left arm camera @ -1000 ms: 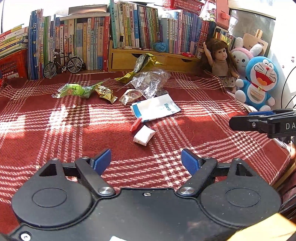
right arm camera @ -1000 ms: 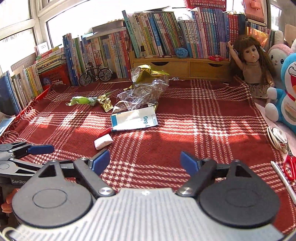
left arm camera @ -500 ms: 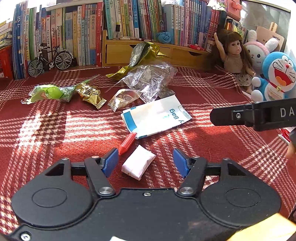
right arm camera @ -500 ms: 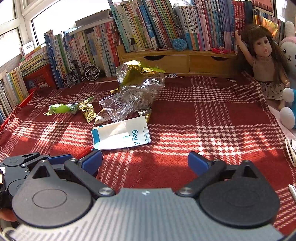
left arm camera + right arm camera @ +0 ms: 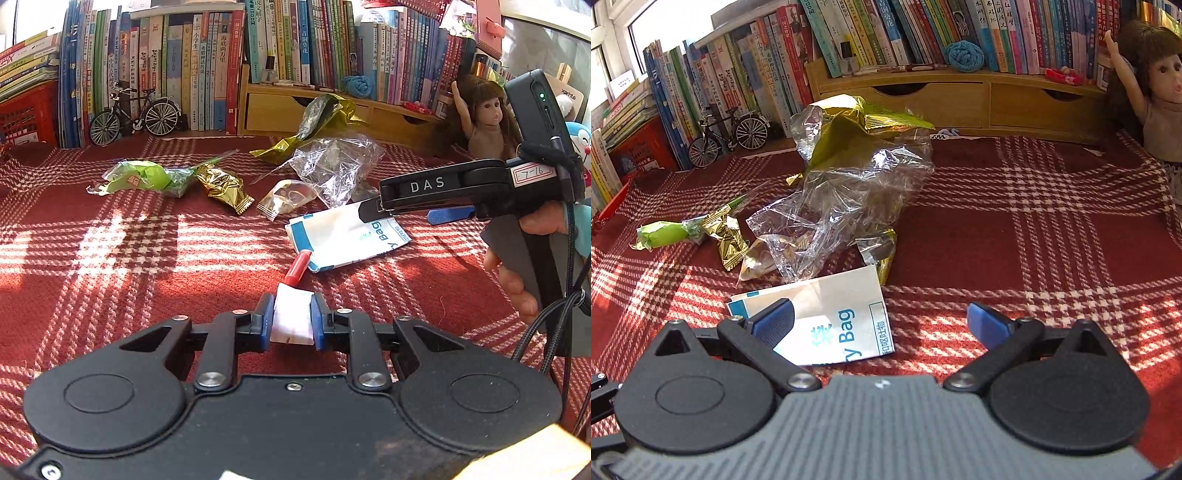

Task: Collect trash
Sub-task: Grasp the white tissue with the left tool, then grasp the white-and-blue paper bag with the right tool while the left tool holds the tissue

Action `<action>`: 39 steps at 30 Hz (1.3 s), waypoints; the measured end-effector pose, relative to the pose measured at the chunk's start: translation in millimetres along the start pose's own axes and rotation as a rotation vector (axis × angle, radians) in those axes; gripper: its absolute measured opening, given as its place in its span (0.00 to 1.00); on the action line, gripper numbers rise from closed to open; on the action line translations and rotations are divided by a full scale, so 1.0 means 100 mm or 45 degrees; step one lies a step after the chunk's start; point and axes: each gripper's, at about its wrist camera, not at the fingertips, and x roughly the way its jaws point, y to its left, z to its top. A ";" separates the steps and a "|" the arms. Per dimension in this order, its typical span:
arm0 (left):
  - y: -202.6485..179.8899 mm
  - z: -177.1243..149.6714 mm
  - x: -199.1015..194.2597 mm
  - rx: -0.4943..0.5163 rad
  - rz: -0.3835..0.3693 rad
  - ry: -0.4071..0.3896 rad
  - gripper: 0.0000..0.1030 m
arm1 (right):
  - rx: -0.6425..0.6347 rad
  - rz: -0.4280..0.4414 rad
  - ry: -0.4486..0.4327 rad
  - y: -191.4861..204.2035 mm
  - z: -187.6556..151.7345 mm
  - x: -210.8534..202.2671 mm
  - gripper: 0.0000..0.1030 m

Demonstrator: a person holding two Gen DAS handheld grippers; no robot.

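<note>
My left gripper (image 5: 291, 300) is closing, and its blue pads touch both sides of a white folded paper wad (image 5: 291, 321) on the red plaid cloth (image 5: 110, 258). A red cap (image 5: 297, 267) lies just beyond the wad. My right gripper (image 5: 879, 312) stands open low over a white paper bag (image 5: 831, 317) with blue print, its left finger above the bag. Its fingers (image 5: 424, 186) reach in from the right in the left wrist view, over that bag (image 5: 343, 236). Further back lie clear plastic film (image 5: 849, 192), a gold wrapper (image 5: 727, 236), a green wrapper (image 5: 665, 232) and a gold foil bag (image 5: 849, 114).
Rows of books (image 5: 207, 66) and a wooden drawer shelf (image 5: 960, 99) line the back. A model bicycle (image 5: 135, 116) stands at the back left, a doll (image 5: 484, 122) at the right. A red crate (image 5: 26, 110) sits far left.
My left gripper moved forward and down, and its jaws narrowed onto the white paper wad. My right gripper, still open, came forward and down over the white paper bag.
</note>
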 end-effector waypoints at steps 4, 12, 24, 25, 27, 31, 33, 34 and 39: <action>0.08 0.00 -0.07 -0.025 -0.002 -0.002 0.20 | -0.022 0.035 0.045 0.09 -0.04 0.07 0.76; 0.20 -0.07 -0.17 -0.070 0.017 0.003 0.20 | -0.008 -0.003 0.051 0.12 -0.19 -0.18 0.18; 0.34 -0.13 -0.32 -0.109 0.056 -0.011 0.20 | -0.454 0.226 0.200 0.62 -0.62 -0.60 0.61; 0.35 -0.13 -0.32 -0.113 0.056 -0.008 0.20 | -0.478 0.207 0.173 0.65 -0.62 -0.62 0.62; 0.35 -0.14 -0.31 -0.114 0.055 -0.002 0.20 | -0.517 0.130 0.093 0.68 -0.59 -0.65 0.65; 0.35 -0.16 -0.30 -0.112 0.049 0.003 0.20 | -0.574 0.050 0.020 0.68 -0.45 -0.50 0.77; 0.34 -0.17 -0.30 -0.114 0.042 0.004 0.20 | -0.598 0.071 0.027 0.68 -0.43 -0.40 0.79; 0.34 -0.17 -0.30 -0.112 0.038 0.004 0.20 | -0.615 0.081 0.033 0.70 -0.43 -0.34 0.82; 0.34 -0.20 -0.30 -0.101 0.024 0.010 0.20 | -0.645 0.100 0.054 0.75 -0.40 -0.11 0.86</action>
